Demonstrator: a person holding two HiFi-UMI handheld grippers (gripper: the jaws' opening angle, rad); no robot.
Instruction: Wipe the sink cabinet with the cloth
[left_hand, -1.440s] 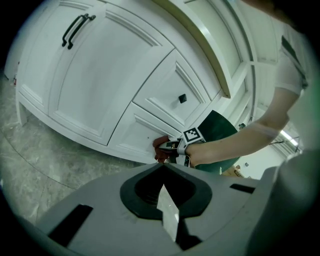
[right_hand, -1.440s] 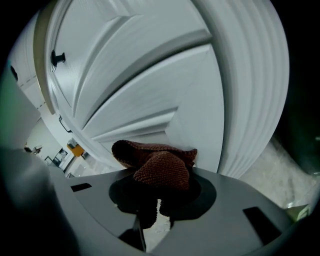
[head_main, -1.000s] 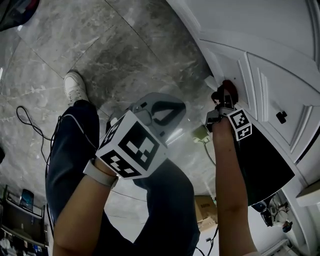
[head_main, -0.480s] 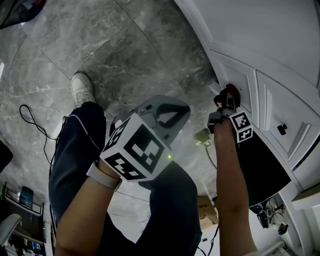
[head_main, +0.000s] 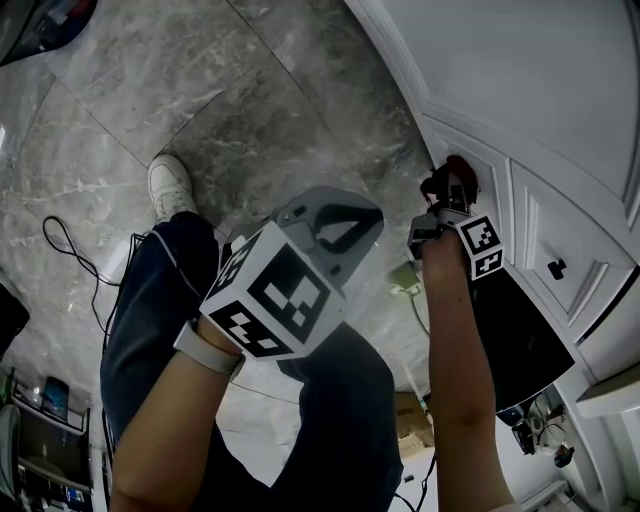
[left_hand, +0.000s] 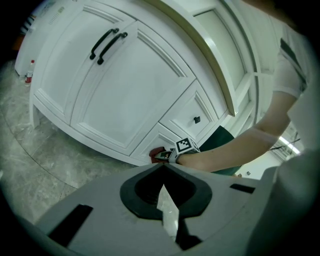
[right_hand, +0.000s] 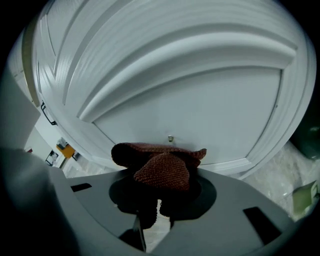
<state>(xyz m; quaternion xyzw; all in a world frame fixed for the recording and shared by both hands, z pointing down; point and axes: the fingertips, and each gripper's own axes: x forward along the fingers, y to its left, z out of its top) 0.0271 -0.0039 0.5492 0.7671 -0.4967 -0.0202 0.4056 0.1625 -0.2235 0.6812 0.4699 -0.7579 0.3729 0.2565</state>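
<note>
A dark red knitted cloth is bunched between my right gripper's jaws, which are shut on it. The cloth presses against the lower edge of a white panelled cabinet door. In the head view the right gripper holds the cloth against the sink cabinet at the right. From the left gripper view the cloth and right gripper sit low on the cabinet. My left gripper hovers above the person's knee, away from the cabinet, its jaws shut and holding nothing.
Grey marble floor spreads to the left. The person's leg and white shoe are below me, next to a black cable. Black door handles and a small knob stick out of the cabinet. A dark green container stands beside it.
The right gripper with the cloth has slid a little up and left along the cabinet panel. The left gripper has barely moved.
</note>
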